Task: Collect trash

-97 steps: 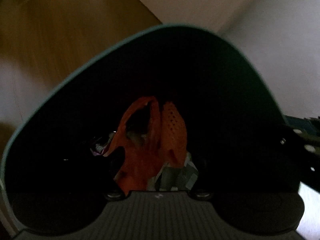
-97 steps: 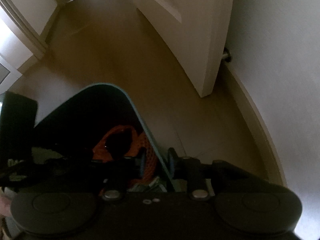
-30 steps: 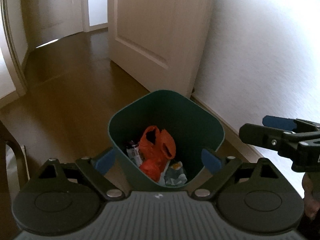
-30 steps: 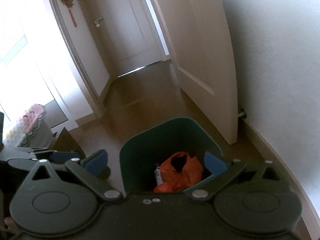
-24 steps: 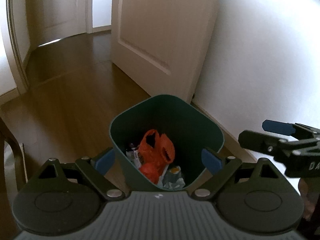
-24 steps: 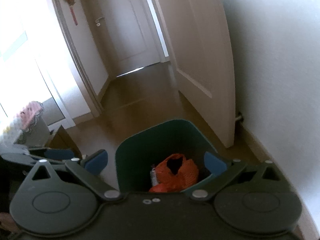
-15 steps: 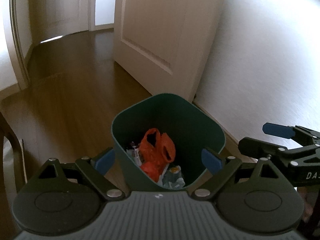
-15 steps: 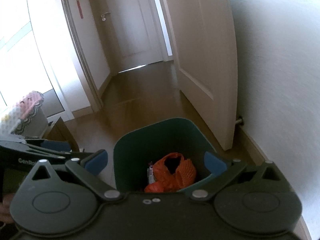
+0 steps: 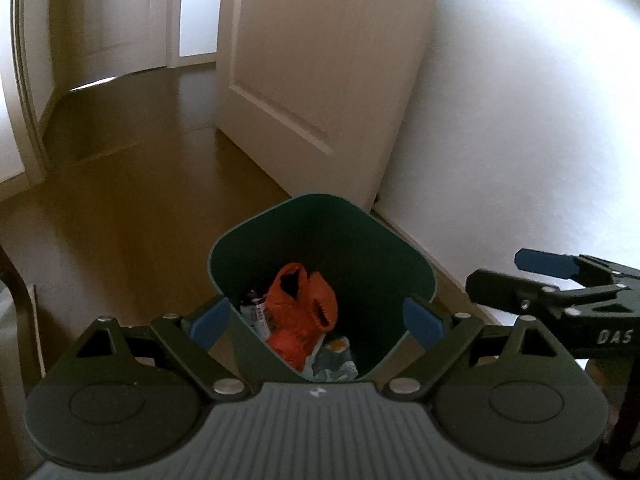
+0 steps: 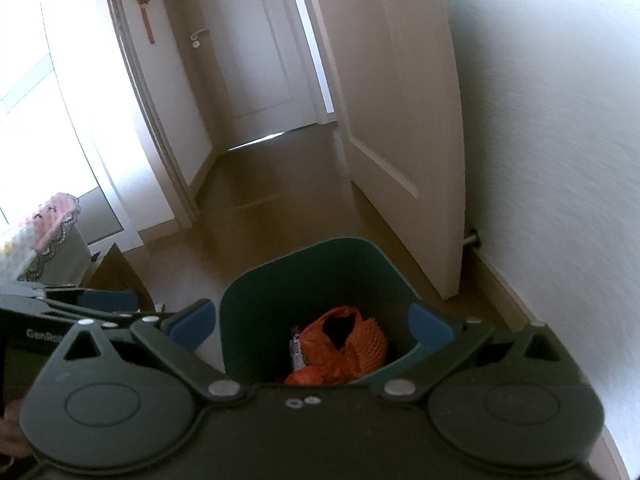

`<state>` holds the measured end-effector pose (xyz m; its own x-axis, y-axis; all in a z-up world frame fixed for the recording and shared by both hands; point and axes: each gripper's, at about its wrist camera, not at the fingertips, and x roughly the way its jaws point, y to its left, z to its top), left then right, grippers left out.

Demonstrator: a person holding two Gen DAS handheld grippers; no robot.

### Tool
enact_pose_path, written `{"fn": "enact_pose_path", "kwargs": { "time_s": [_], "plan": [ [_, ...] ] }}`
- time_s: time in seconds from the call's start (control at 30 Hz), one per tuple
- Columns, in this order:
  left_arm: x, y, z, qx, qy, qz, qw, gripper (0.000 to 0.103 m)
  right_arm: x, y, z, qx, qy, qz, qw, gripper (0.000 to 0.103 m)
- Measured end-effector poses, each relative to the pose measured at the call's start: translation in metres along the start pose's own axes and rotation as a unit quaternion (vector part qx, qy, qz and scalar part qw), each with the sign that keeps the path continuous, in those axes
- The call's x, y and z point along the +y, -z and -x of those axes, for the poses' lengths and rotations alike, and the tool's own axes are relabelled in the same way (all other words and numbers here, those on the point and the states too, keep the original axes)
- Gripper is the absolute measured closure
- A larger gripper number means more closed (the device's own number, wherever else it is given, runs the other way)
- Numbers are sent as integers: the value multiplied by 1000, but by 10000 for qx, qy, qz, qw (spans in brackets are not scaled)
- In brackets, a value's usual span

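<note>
A dark green trash bin [image 9: 256, 236] stands on the wood floor by the white wall; it also shows in the right wrist view [image 10: 256, 280]. Inside lie an orange mesh net [image 9: 304, 312], wrappers [image 9: 256, 312] and crumpled paper [image 9: 336, 364]. The net also shows in the right wrist view [image 10: 340, 348]. My left gripper [image 9: 316, 320] is open and empty, high above the bin. My right gripper [image 10: 312, 322] is open and empty, also above the bin. The right gripper shows at the right of the left wrist view [image 9: 560, 292].
An open white door [image 9: 320, 72] stands behind the bin, with a door stop [image 10: 472, 238] at the wall. A hallway [image 10: 260, 184] leads away. A pink cloth-covered thing [image 10: 52, 220] and a cardboard box [image 10: 116, 268] are at the left.
Both grippers have risen up and away from the bin since 3.2 s ago, when they were down at its rim. Over the last second they rose a little more.
</note>
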<state>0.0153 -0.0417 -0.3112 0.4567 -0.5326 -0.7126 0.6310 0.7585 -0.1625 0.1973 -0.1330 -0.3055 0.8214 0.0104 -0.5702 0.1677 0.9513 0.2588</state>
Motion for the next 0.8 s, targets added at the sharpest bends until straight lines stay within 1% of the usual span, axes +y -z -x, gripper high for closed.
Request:
{"fn": "enact_pose_path", "kwargs": {
  "time_s": [0.23,0.4,0.5,0.8],
  "plan": [
    [0,2,2,49,137,-37,9999,9,0,3,4,-3,131,41,9999,0],
    [0,3,-1,166,196,-18,9997,9,1,4,3,154,115,16,9998,0],
    [0,3,-3,253,239,20,9994,9,3,4,4,175,104,77,9998,0],
    [2,11,-7,484,157,59,9987,9,3,7,8,332,76,92,9994,0]
  ]
}}
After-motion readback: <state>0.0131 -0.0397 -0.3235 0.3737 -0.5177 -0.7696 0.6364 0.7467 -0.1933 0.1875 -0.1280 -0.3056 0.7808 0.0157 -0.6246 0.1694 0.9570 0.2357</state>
